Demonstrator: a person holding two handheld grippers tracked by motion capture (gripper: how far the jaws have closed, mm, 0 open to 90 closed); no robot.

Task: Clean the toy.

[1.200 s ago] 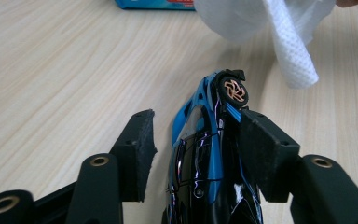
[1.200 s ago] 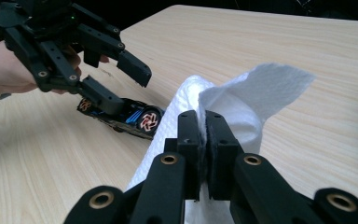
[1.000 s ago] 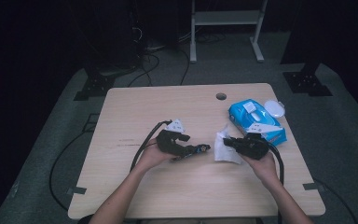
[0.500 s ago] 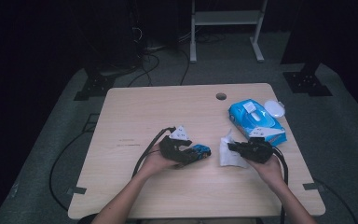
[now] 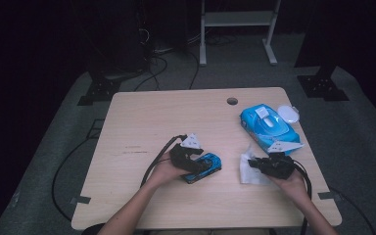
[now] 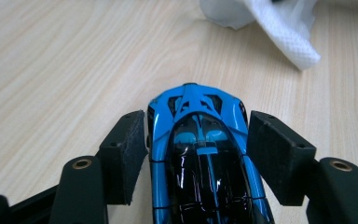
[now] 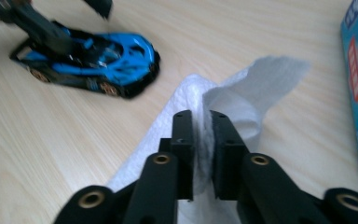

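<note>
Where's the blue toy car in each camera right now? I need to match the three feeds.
High view: the blue toy car lies on the table at lower centre, under the left gripper.
Left gripper view: it sits bottom centre between that gripper's two jaws, nose pointing away.
Right gripper view: upper left, side-on.
Shared landmark: the white wipe, top right in the left gripper view, between the right gripper's jaws.
</note>
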